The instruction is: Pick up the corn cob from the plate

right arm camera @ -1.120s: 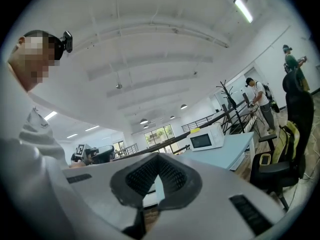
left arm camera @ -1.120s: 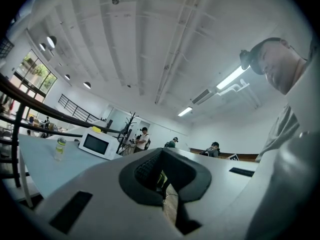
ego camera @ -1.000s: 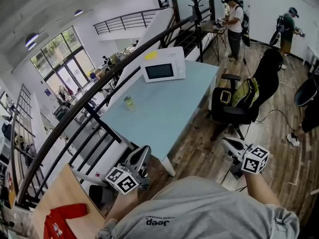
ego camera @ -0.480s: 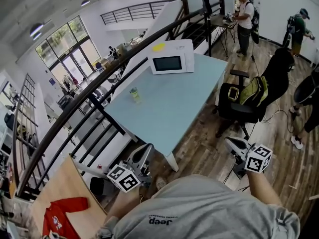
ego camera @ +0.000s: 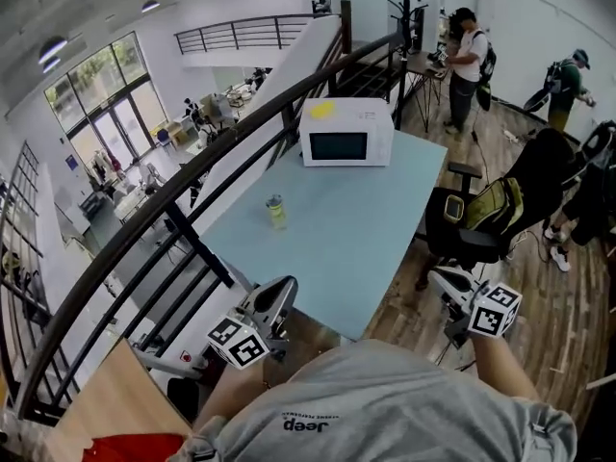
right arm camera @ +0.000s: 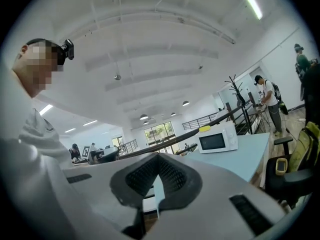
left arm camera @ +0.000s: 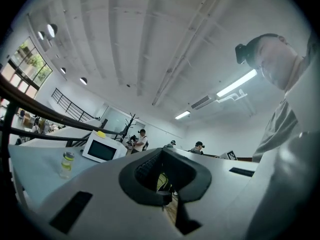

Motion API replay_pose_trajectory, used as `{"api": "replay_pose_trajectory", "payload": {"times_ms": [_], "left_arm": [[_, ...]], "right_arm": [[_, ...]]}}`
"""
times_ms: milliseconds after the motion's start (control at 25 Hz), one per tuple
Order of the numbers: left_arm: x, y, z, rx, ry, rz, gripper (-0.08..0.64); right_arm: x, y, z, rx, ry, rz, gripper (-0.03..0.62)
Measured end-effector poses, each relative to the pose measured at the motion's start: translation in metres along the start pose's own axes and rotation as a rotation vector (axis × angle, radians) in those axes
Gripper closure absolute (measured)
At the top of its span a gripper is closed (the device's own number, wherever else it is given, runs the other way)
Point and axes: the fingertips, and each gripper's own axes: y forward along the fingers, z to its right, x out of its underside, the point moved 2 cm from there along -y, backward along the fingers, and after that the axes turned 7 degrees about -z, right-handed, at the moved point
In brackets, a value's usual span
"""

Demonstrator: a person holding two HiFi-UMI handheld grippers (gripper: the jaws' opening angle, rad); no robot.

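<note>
Left gripper and right gripper jaws closed, empty; bottle label unreadable.

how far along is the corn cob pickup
Done: nothing yet. No plate or corn cob shows in any view; the blue table holds only a microwave and a bottle. In hand: nothing; the left gripper and right gripper sit near the person's body, jaws together and empty. Left: find the plate, reach it and grip the cob.

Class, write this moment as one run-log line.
stage: not started | left gripper: shut, empty | right gripper: shut, empty | table: microwave, bottle | corn cob, plate: not seen
</note>
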Motion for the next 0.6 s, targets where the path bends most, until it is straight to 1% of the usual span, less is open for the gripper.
{"api": "replay_pose_trajectory", "payload": {"times_ms": [120, 280, 400, 600], "left_arm": [[-0.022, -0.013, -0.046, 0.0, -0.004, 0.007, 0.541], [-0.039, -0.036, -0.097, 0.003, -0.028, 0.007, 0.541], [-0.048, -0.045, -0.125, 0.013, -0.044, 0.003, 0.541], [-0.055, -0.046, -0.162, 0.013, -0.07, 0.006, 0.541]], "right_arm": [[-0.013, 0.048, -0.013, -0.008, -0.021, -0.001, 0.577], [-0.019, 0.098, -0.028, 0.008, -0.007, -0.016, 0.577], [-0.025, 0.127, -0.033, 0.026, 0.007, -0.037, 0.577], [-0.036, 0.162, -0.032, 0.037, 0.001, -0.067, 0.577]]}}
